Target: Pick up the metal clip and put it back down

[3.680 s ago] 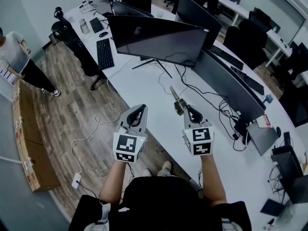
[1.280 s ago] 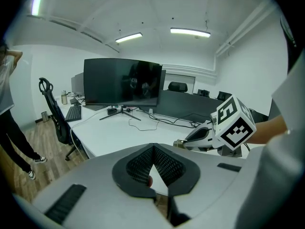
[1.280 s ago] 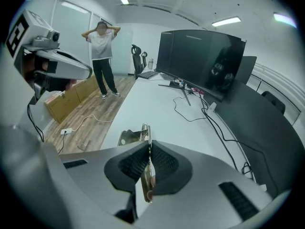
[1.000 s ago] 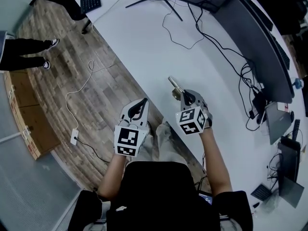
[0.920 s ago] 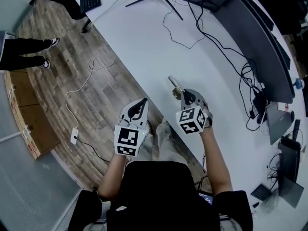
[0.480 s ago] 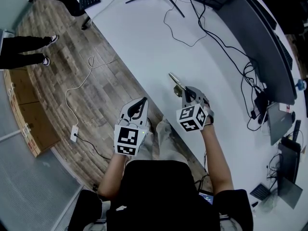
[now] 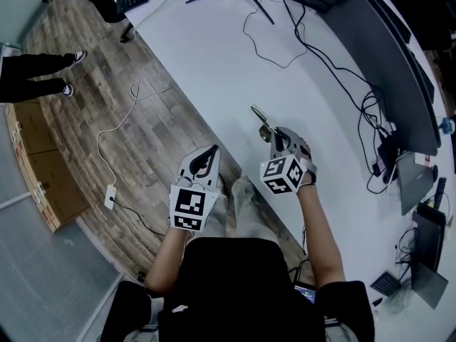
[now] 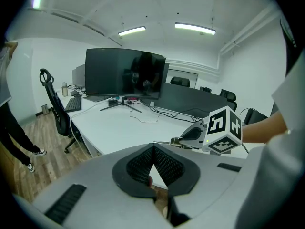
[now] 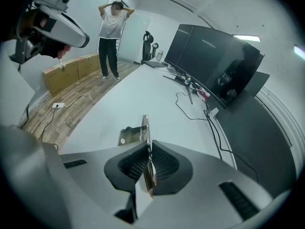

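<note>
Boxes [image 7: 34, 191] of brown cardboard line the floor's edge, well off to the left of the left gripper [image 7: 206, 157]. They sit in a stacked row, and what's inside them I can't tell.

On to the surface. A long white desk [image 7: 214, 63] runs out ahead of both grippers. The right gripper [image 7: 275, 138] hangs over its near edge, while the left one hovers off the edge, above the wood-plank floor [image 7: 92, 127]. Far ahead and to the right of the right gripper, big dark curved monitors [image 7: 388, 63] stand along the desk. Black cables [image 7: 365, 112] trail over the white top on that side.

Away to the left, a person [image 9: 110, 32] stands on the planks near the boxes, arms raised to the head. A white cable [image 7: 100, 155] snakes down to a small white plug block [image 7: 110, 201], left of the left gripper.

Now the grippers! The left is clenched, jaws together with nothing in them. The right is clamped on the metal clip [image 9: 144, 128]. Its thin plate is pinched edge-on between the pads and sticks out ahead of the jaws, low over the desk. Whether it touches the top, I can't tell.
</note>
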A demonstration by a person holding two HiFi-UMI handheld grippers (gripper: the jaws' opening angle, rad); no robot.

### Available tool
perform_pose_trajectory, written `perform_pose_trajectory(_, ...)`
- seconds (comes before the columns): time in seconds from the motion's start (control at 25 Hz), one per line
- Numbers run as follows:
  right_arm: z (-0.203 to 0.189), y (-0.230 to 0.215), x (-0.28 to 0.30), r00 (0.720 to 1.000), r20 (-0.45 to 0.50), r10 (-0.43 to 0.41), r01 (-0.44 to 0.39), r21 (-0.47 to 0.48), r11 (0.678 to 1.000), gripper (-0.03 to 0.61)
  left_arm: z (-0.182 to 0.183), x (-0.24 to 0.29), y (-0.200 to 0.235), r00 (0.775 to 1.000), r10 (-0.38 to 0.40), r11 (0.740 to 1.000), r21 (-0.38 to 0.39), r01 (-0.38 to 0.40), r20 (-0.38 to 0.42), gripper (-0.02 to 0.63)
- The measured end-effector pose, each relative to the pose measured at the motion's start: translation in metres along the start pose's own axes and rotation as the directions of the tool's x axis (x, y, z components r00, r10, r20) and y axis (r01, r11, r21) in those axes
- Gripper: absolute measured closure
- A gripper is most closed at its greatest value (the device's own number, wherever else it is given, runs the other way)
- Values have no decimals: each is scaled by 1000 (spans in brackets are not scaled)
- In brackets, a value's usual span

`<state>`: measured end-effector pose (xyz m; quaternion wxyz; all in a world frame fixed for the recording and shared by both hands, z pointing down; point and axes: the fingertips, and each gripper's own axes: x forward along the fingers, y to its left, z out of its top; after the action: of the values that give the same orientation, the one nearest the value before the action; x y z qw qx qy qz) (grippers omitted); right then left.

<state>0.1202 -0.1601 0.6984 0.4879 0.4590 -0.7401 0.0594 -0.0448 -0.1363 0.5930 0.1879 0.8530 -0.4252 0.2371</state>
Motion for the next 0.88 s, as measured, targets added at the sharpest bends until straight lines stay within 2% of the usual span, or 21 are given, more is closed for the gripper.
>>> perform_pose_trajectory(0.48,-3,16,2,999,-5,39,-39,2,999,543,-9,-3,3,1000,9,1000,-8,-9,-13,604)
perform_pose_trajectory(0.88,-3,25,4,997,-1,76,-76,37,996,479,-14,-7,6,1000,12,1000,-9,-12,-18,604)
